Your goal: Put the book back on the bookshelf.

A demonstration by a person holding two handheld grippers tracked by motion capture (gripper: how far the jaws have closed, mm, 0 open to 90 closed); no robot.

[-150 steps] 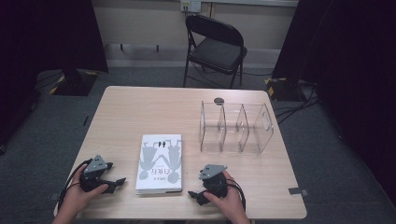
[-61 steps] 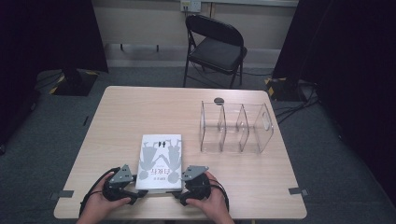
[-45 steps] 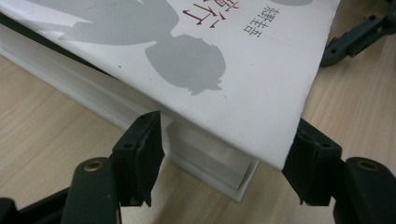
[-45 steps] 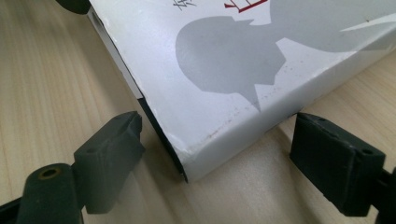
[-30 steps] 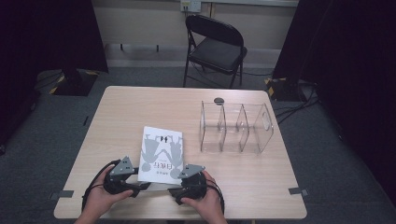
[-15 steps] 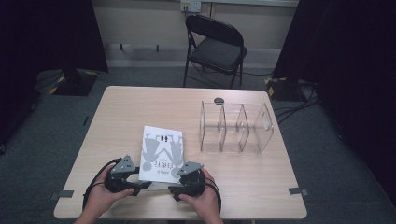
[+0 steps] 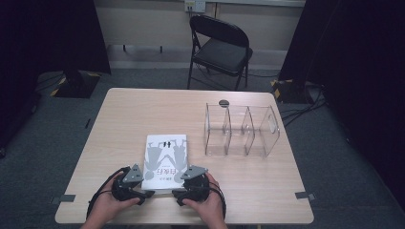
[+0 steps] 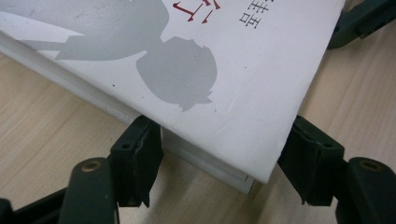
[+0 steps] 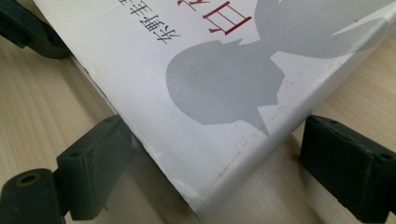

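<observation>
Lying flat, book (image 7: 165, 156) long axis runs away from person; both tongs part-open, straddling near corners.

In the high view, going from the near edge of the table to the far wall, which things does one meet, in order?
The two tongs, left and right, side by side → white book → clear divided organizer → small dark round thing at the table's far edge → black folding chair.

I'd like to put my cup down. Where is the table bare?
Bare: the far-left table beyond the white book, and the right edge past the clear divider box. Crowded: the near edge, where both grippers straddle the book's corners.
</observation>
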